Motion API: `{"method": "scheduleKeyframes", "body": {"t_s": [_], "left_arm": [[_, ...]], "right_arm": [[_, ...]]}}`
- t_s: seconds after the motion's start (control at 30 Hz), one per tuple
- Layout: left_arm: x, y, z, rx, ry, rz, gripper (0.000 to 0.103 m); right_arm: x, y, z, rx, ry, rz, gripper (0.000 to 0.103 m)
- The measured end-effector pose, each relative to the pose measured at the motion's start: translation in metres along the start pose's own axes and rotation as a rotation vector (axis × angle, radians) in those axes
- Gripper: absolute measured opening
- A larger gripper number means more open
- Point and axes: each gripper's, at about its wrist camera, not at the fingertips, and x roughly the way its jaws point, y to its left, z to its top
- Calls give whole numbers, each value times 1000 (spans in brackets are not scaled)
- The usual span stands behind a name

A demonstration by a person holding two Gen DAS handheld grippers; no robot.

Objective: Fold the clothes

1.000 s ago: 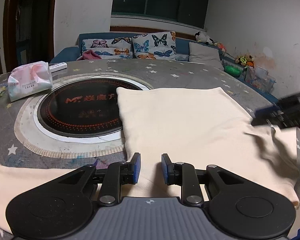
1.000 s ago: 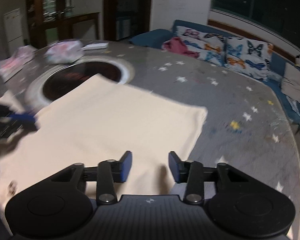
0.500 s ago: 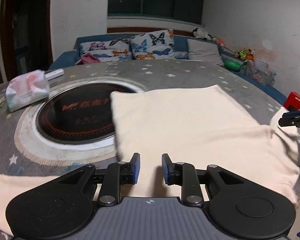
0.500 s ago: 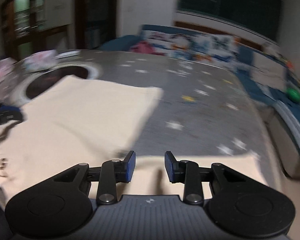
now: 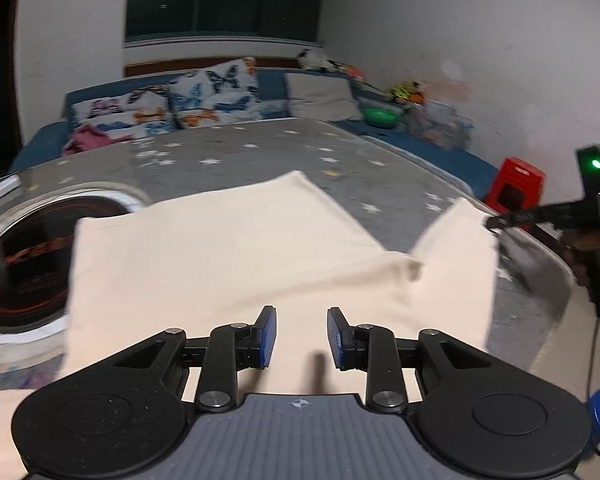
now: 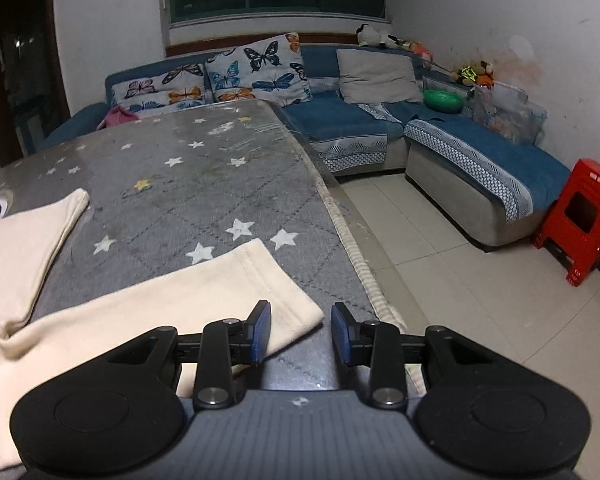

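A cream sweatshirt [image 5: 228, 248] lies flat on the grey star-print table, its right sleeve [image 5: 456, 264] spread toward the table's right edge. My left gripper [image 5: 298, 336] is open and empty, low over the garment's near part. My right gripper [image 6: 300, 332] is open and empty at the sleeve's cuff end [image 6: 272, 280], near the table edge; it also shows in the left wrist view [image 5: 500, 222] at the far right, beside the sleeve.
A round black hotplate inset [image 5: 24, 256] sits at the table's left. The table edge [image 6: 356, 256] drops to a tiled floor. A blue sofa [image 6: 380, 120] with butterfly cushions is behind, and a red stool [image 6: 580, 220] stands at the right.
The right gripper has swung right, away from the shirt body to the sleeve cuff by the table edge. The sleeve now lies spread out. The left gripper has turned right.
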Motion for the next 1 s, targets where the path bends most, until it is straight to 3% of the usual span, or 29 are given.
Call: {"method": "scheduleKeyframes", "body": {"t_s": [0.1, 0.13, 0.17, 0.23, 0.43, 0.7, 1.0], "left_arm": [[6, -16, 2, 23, 7, -34, 31], [8, -20, 2, 28, 10, -43, 31], [10, -24, 2, 32, 12, -51, 31], [14, -30, 3, 42, 18, -65, 31], [30, -51, 8, 85, 22, -104, 31], [52, -65, 9, 81, 45, -149, 31], [33, -52, 5, 52, 7, -145, 41]], "right_arm": [[0, 1, -1, -3, -1, 16, 26], [-1, 1, -1, -6, -1, 23, 14], [-3, 2, -1, -6, -6, 31, 10], [-10, 3, 0, -8, -22, 38, 8], [-40, -2, 6, -10, -107, 17, 8], [-36, -2, -2, -13, -88, 6, 8], [-99, 20, 27, -84, -207, 113, 8]]}}
